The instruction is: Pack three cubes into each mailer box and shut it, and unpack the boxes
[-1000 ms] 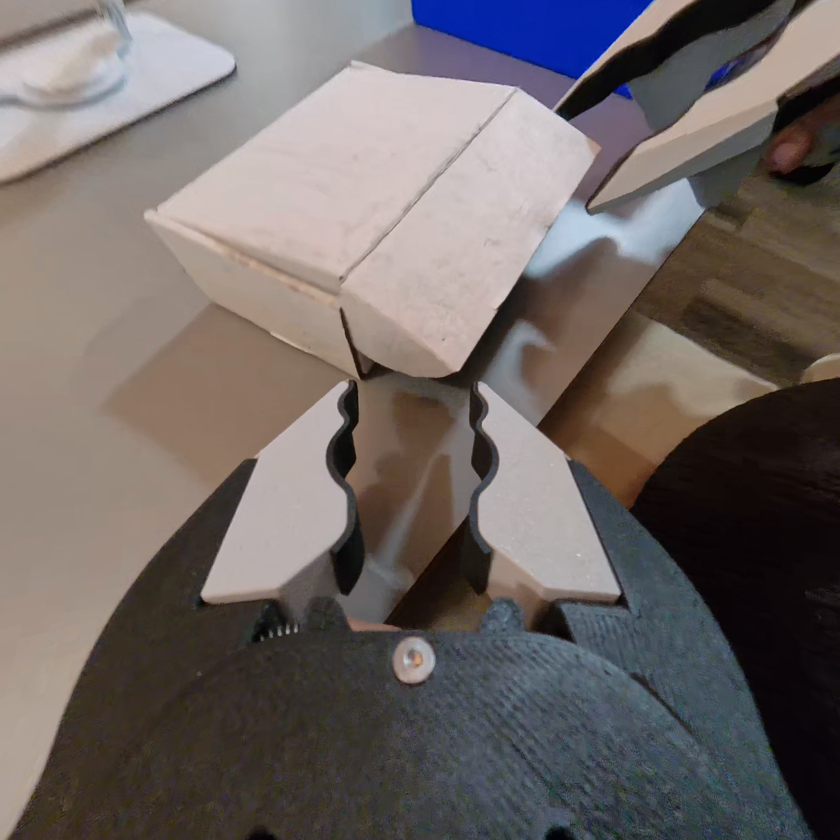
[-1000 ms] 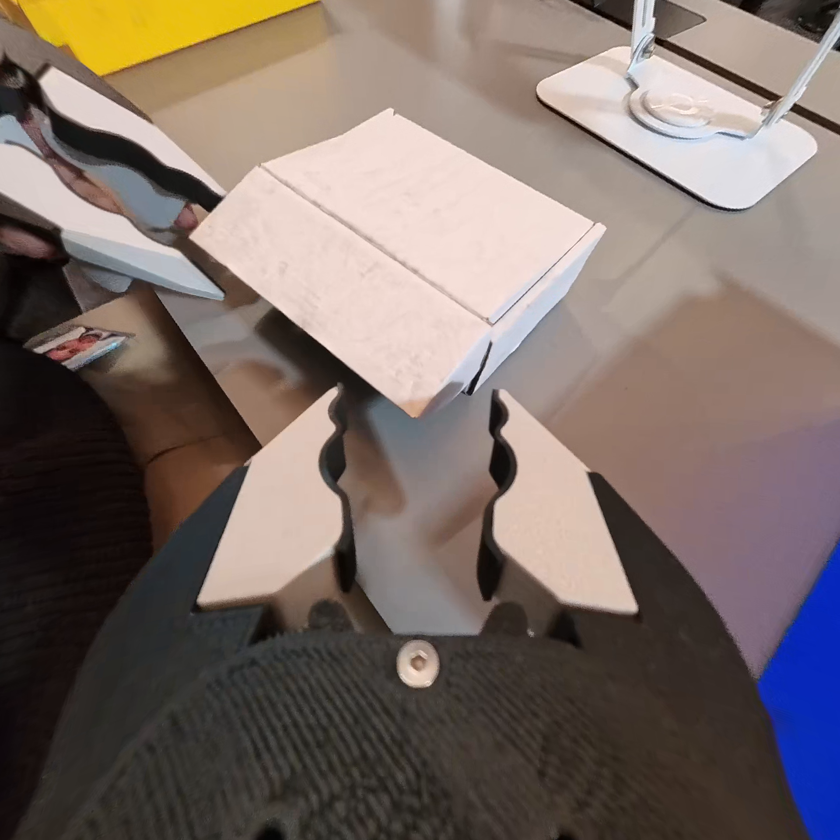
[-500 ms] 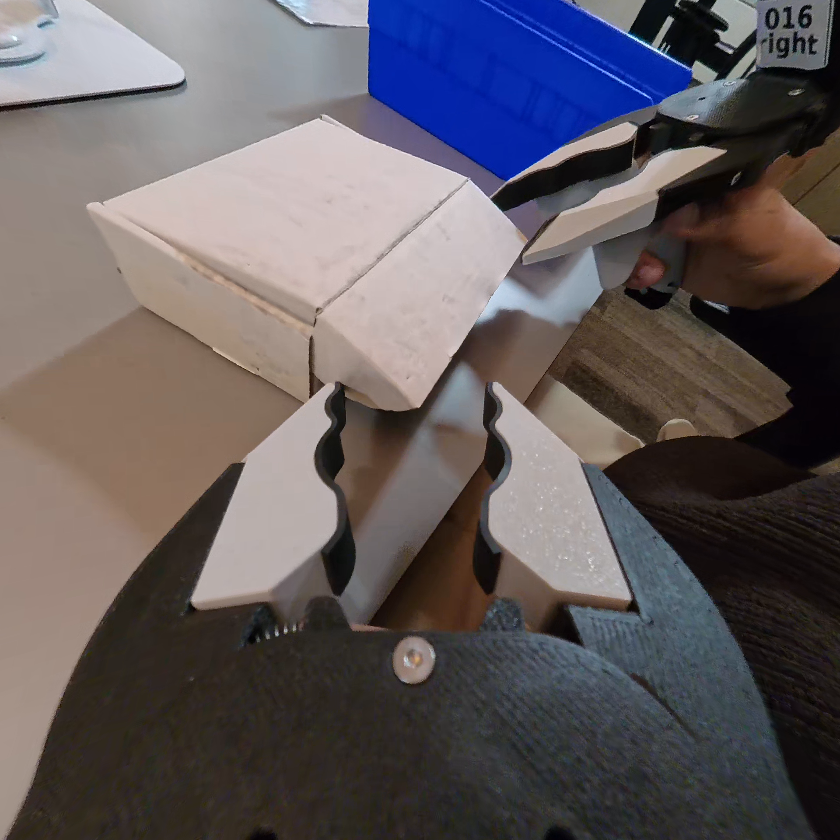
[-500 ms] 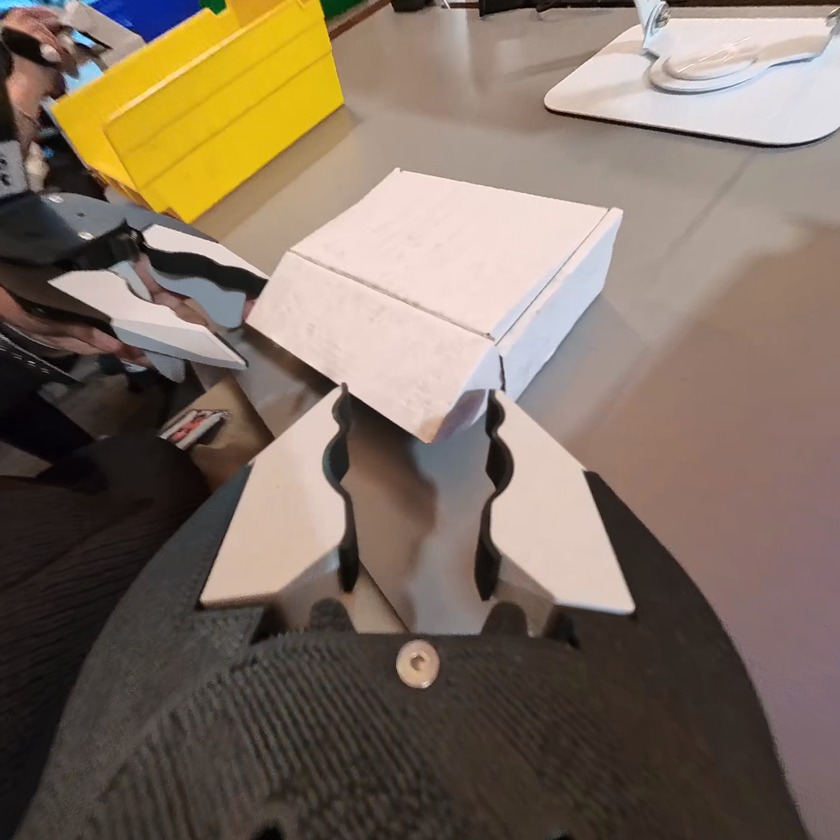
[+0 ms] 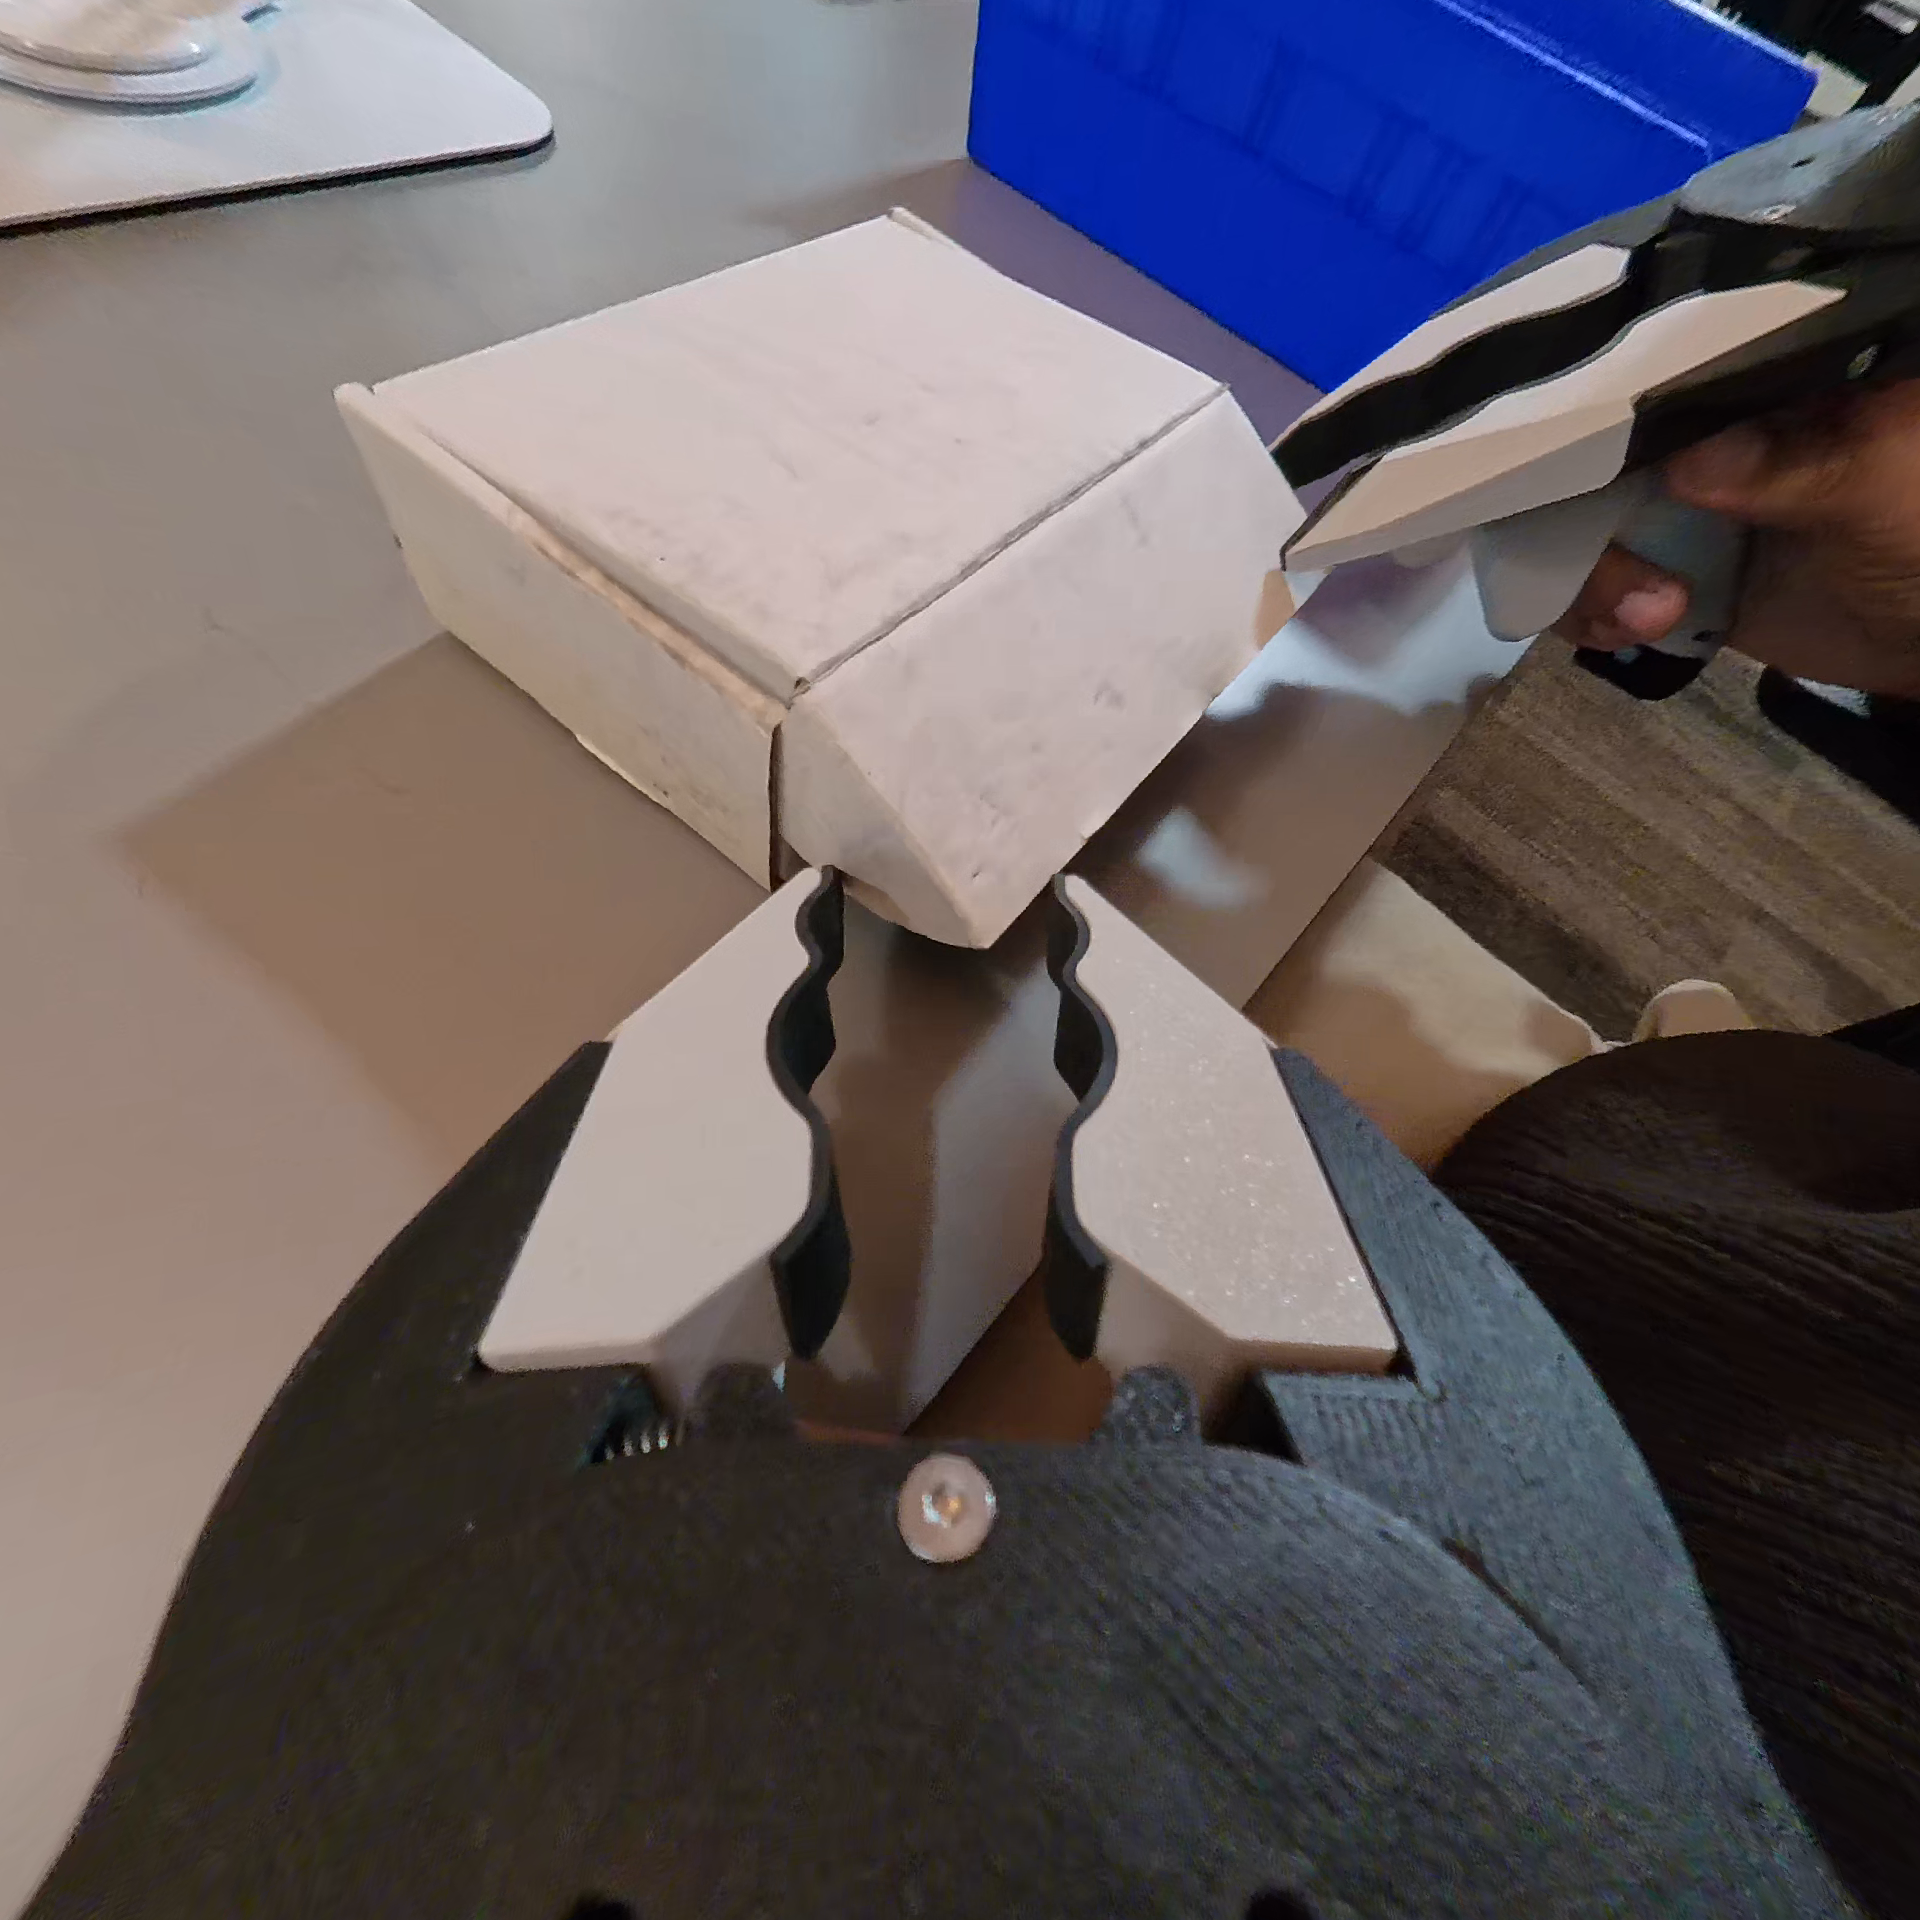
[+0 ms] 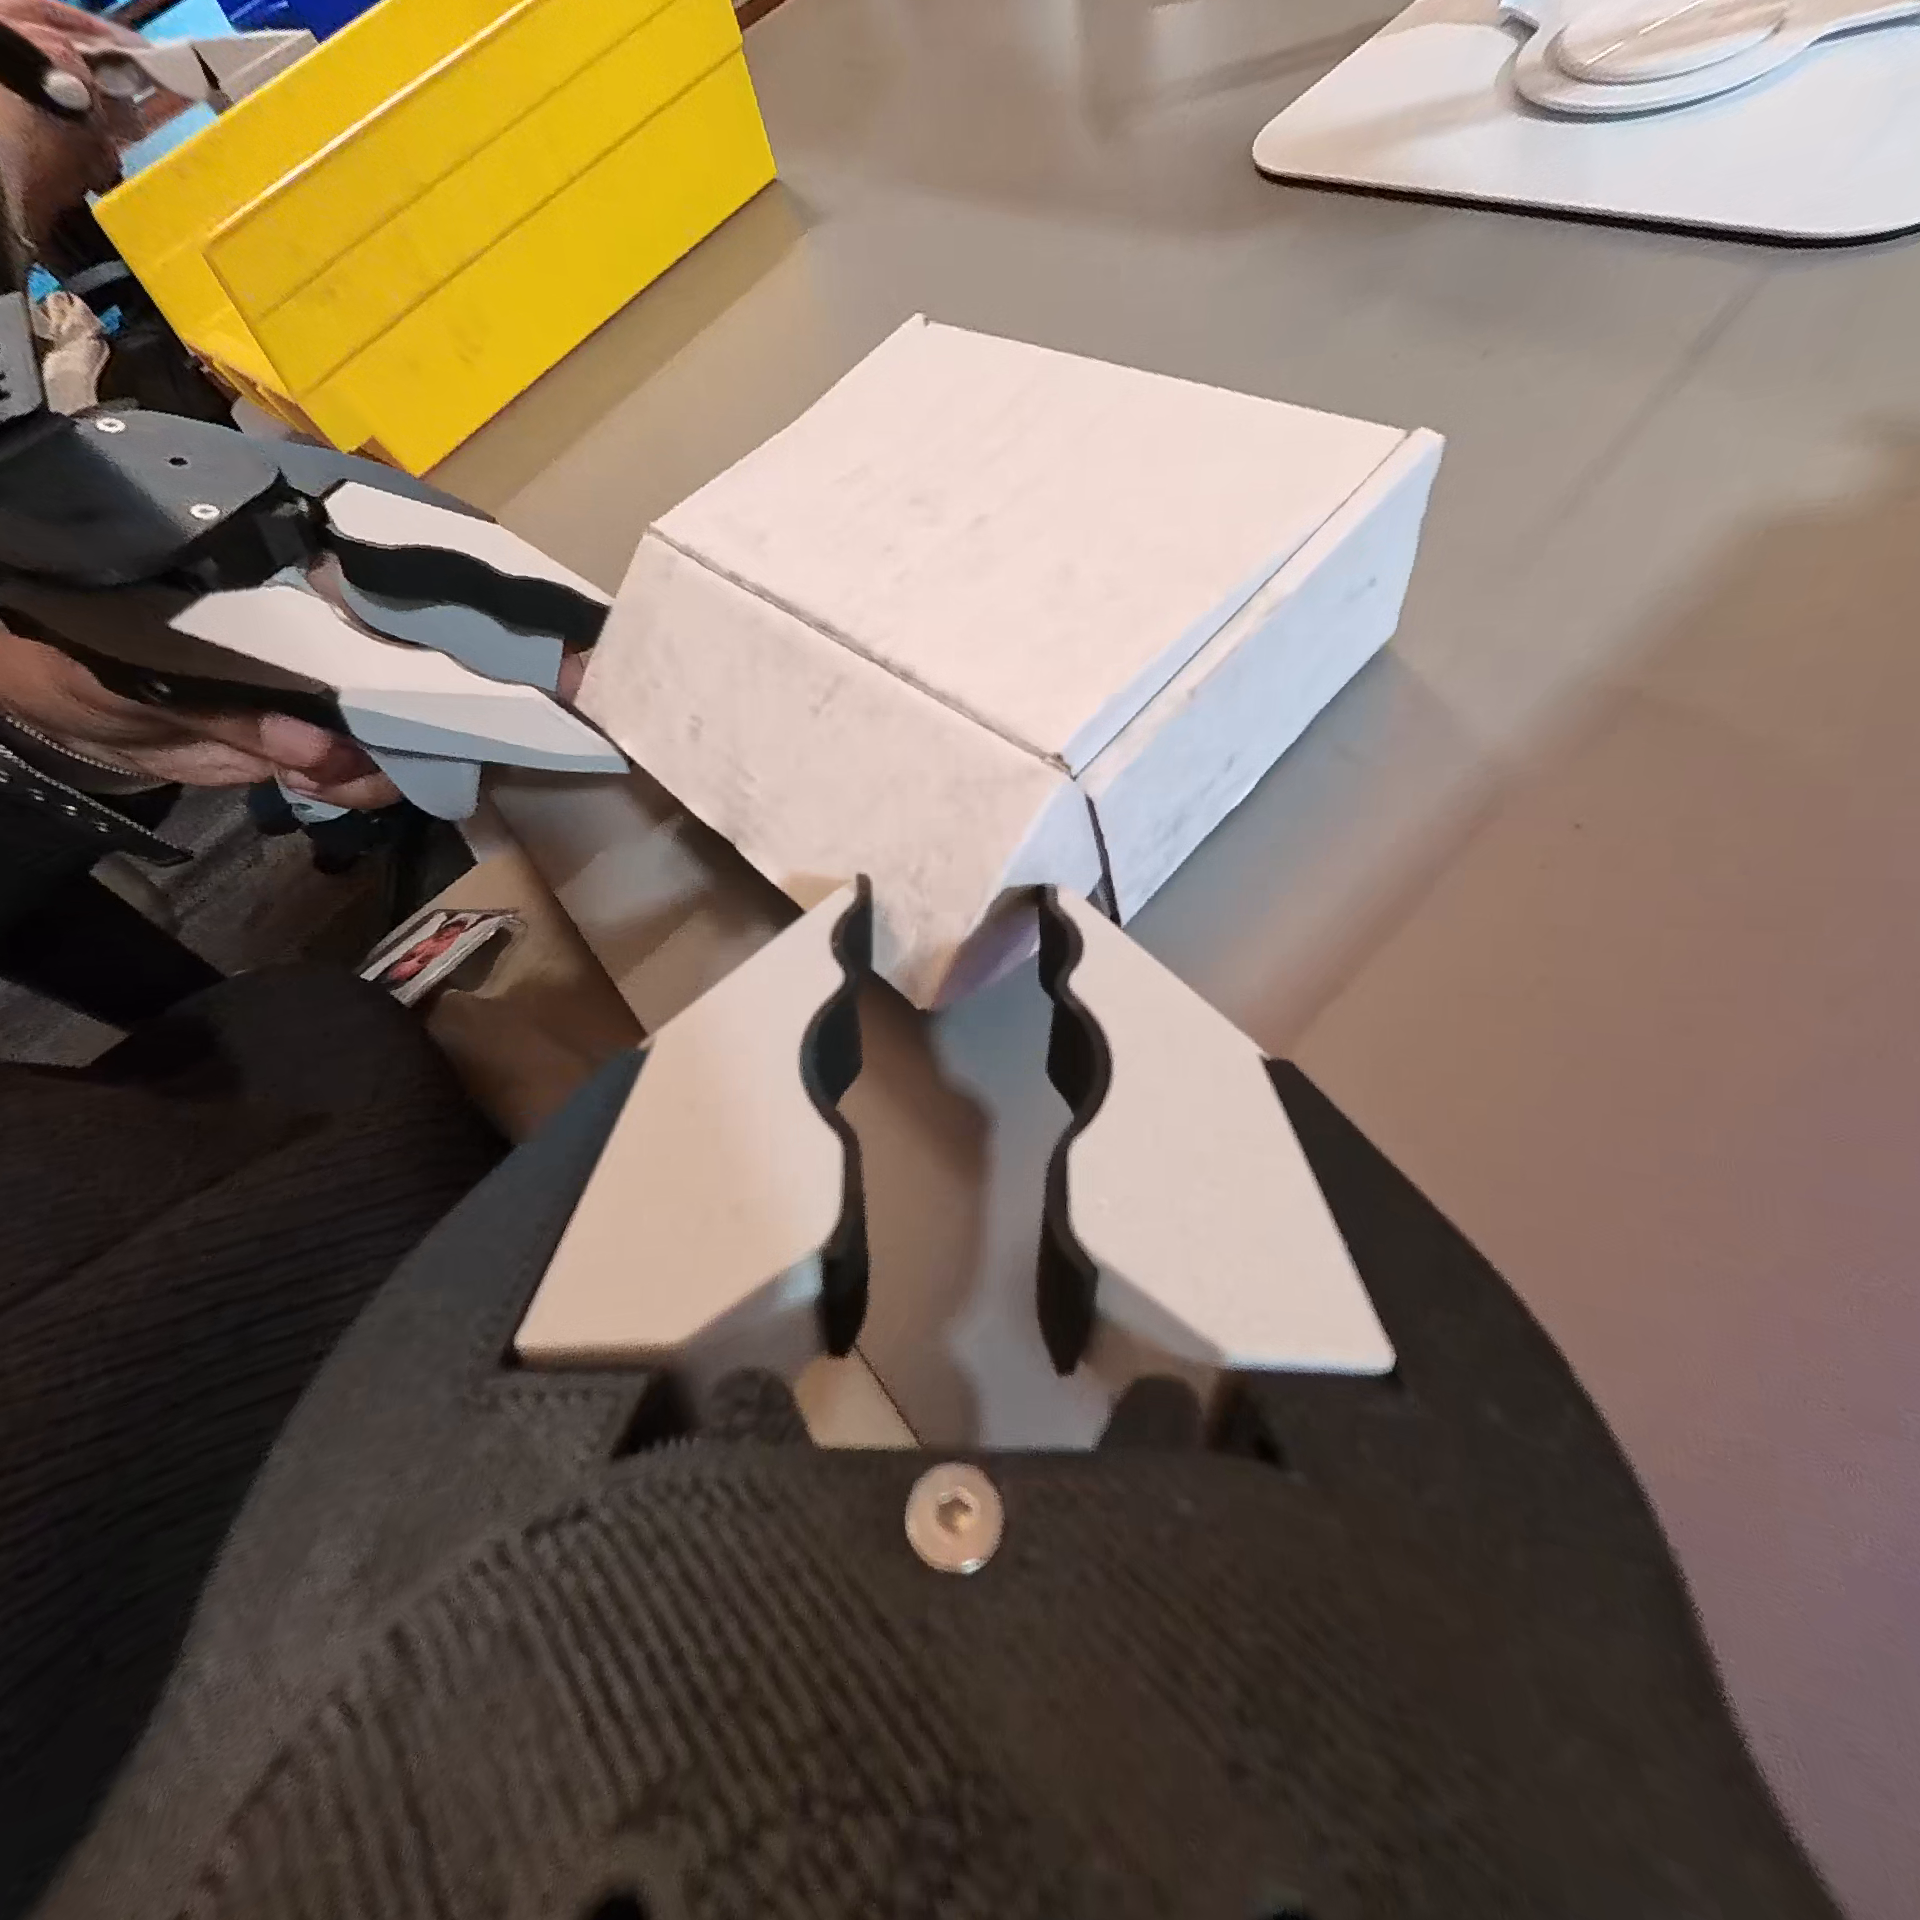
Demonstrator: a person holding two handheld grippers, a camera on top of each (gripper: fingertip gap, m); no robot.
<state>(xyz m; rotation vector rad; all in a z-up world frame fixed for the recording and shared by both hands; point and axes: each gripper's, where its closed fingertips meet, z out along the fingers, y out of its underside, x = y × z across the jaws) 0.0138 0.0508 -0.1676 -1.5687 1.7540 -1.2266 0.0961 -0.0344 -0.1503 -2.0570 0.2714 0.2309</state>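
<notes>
White mailer box (image 5: 810,499) near the edge of a grey table (image 5: 208,831), lid down, front flap sticking out untucked. Left gripper (image 5: 940,904) and right gripper (image 6: 951,914) at opposite flap corners, jaws parted, empty.

- One white mailer box (image 5: 831,540)
- Two claws: left claw (image 5: 940,904), right claw (image 6: 951,909)
- One blue bin (image 5: 1351,156)
- One yellow bin (image 6: 468,229)
- One white stand base (image 6: 1621,156)
- One table (image 5: 260,935)
</notes>
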